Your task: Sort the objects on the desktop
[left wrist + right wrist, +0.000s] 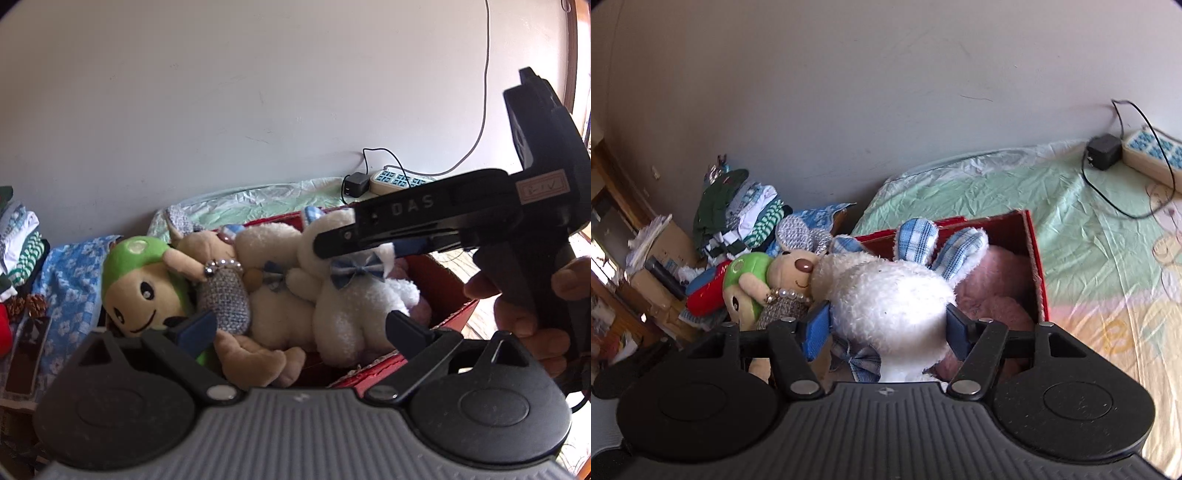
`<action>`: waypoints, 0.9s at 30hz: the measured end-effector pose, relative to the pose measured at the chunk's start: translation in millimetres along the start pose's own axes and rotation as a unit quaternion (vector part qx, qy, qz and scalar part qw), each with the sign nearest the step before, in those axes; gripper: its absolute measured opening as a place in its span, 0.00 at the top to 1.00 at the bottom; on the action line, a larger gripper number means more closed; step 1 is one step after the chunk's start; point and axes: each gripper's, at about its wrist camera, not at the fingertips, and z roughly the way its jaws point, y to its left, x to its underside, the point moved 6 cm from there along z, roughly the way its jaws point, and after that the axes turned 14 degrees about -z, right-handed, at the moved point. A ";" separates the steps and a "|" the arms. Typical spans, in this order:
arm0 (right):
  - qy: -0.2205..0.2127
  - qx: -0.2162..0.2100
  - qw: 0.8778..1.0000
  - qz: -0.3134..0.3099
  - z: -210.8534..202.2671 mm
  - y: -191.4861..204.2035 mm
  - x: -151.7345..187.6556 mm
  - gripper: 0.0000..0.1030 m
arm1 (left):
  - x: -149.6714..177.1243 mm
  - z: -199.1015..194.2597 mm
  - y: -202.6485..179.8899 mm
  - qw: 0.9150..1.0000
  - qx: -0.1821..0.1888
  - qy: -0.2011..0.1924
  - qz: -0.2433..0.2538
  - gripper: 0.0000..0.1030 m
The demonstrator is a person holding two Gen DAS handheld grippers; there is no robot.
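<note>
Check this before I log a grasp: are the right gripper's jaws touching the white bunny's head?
Touching. In the right wrist view, the right gripper has both blue pads pressed against the white bunny.

A lived-in home bedroom is suggested: a bed-like surface covered by a crumpled green sheet [1015, 195] is seen against a plain wall, folded clothes [738, 218] are piled at far left, and a power strip [1152, 155] lies far right
</note>
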 end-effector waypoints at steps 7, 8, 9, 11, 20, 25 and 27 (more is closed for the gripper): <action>0.029 -0.052 0.998 -0.016 17.9 -23.1 -5.1 0.35 | 5.9 14.1 -33.4 0.999 0.026 0.010 0.037 0.05; 0.034 -0.063 0.997 -0.010 20.0 -27.7 -5.6 0.35 | 7.4 17.7 -38.4 0.999 0.026 0.015 0.041 0.05; 0.041 -0.074 0.996 -0.008 21.8 -30.2 -5.7 0.34 | 8.9 20.7 -42.8 0.998 0.027 0.021 0.044 0.05; 0.055 -0.087 0.994 -0.027 21.9 -26.6 -3.7 0.32 | 12.5 25.9 -52.2 0.998 0.028 0.030 0.049 0.05; 0.048 -0.100 0.993 -0.041 10.4 -33.2 -1.1 0.25 | 25.3 32.7 -78.6 0.998 -0.009 0.042 0.049 0.05; 0.032 -0.096 0.994 -0.033 -1.4 -38.4 -4.7 0.25 | 23.4 29.9 -84.4 0.999 -0.028 0.038 0.027 0.05; 0.021 -0.094 0.995 -0.024 -8.3 -41.5 -6.6 0.25 | 23.2 28.0 -84.9 0.999 -0.038 0.035 0.017 0.05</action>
